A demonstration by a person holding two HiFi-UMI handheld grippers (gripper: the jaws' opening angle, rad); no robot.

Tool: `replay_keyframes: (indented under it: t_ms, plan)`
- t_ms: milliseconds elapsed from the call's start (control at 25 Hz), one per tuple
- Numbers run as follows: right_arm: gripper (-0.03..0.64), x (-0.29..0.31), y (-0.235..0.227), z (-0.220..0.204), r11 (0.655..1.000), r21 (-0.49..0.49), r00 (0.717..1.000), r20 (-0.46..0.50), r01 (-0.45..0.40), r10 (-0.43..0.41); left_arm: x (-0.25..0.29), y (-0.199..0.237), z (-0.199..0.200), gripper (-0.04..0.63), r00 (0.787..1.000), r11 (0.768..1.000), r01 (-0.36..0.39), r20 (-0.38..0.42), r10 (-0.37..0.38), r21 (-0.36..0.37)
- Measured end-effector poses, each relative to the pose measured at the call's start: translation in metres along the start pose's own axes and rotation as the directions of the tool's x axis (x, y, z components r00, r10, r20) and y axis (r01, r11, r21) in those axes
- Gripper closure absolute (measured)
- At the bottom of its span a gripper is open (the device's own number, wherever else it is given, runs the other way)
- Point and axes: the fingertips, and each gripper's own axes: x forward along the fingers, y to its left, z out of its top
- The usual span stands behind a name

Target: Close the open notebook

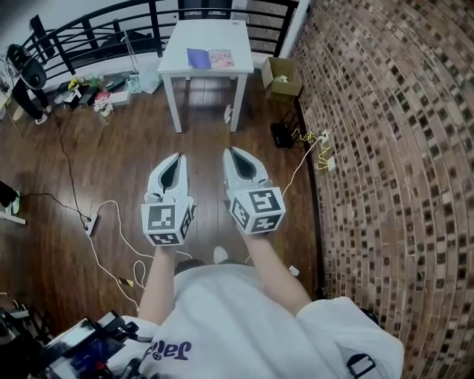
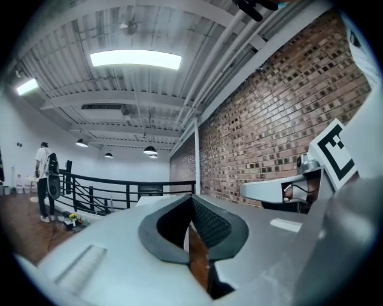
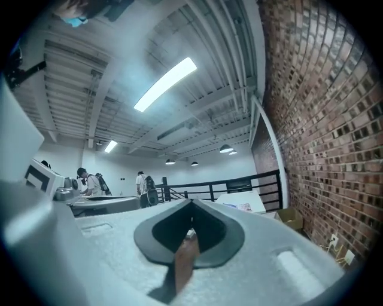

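Note:
An open notebook (image 1: 210, 58), with a purple left page and a pinkish right page, lies on a small white table (image 1: 170, 68) far ahead on the wooden floor. Both grippers are held side by side at waist height, well short of the table and pointing toward it. My left gripper (image 1: 178, 157) is shut with nothing between its jaws; its tips (image 2: 191, 197) meet. My right gripper (image 1: 229, 152) is also shut and empty. In the right gripper view the notebook (image 3: 238, 207) shows small on the table (image 3: 258, 196) beyond the closed tips (image 3: 191, 203).
A brick wall (image 1: 385, 148) runs along the right. An open cardboard box (image 1: 281, 76) sits right of the table. A black railing (image 1: 111, 22) stands behind it. Cables (image 1: 111, 222) trail over the floor at left, with clutter (image 1: 89, 92) by the railing. People (image 3: 143, 188) stand far off.

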Motion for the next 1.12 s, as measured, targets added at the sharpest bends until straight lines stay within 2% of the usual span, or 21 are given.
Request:
replay_keyframes:
  t_ms: [280, 520, 640, 760, 920, 1120]
  plan:
    - [0.626, 0.038, -0.024, -0.022, 0.999, 0.026, 0.998, -0.061, -0.024, 0.025, 0.044, 0.009, -0.017, 0.580, 0.999, 1.000, -0.009, -0.048, 0.008, -0.017]
    - [0.626, 0.091, -0.024, -0.030, 0.998, -0.002, 0.994, -0.093, -0.064, 0.063, 0.086, 0.047, -0.031, 0.580, 0.997, 0.998, -0.036, -0.063, 0.032, -0.053]
    - [0.626, 0.123, -0.034, -0.036, 0.998, -0.019, 0.992, -0.114, -0.064, 0.062, 0.124, 0.065, -0.036, 0.580, 0.998, 0.998, -0.020, -0.056, 0.016, -0.065]
    - [0.626, 0.167, -0.047, -0.032, 0.998, -0.032, 0.992, -0.113, -0.061, 0.057, 0.166, 0.088, -0.028, 0.580, 0.999, 0.998, -0.006, -0.035, 0.004, -0.057]
    - [0.626, 0.233, -0.071, 0.002, 0.997, -0.078, 0.998, -0.064, -0.029, 0.024, 0.230, 0.121, 0.000, 0.580, 1.000, 0.998, 0.025, 0.009, -0.024, -0.052]
    - [0.626, 0.291, -0.057, -0.001, 0.997, -0.061, 0.996, -0.082, -0.037, 0.032, 0.261, 0.174, 0.004, 0.580, 1.000, 0.998, 0.027, 0.000, -0.027, -0.048]
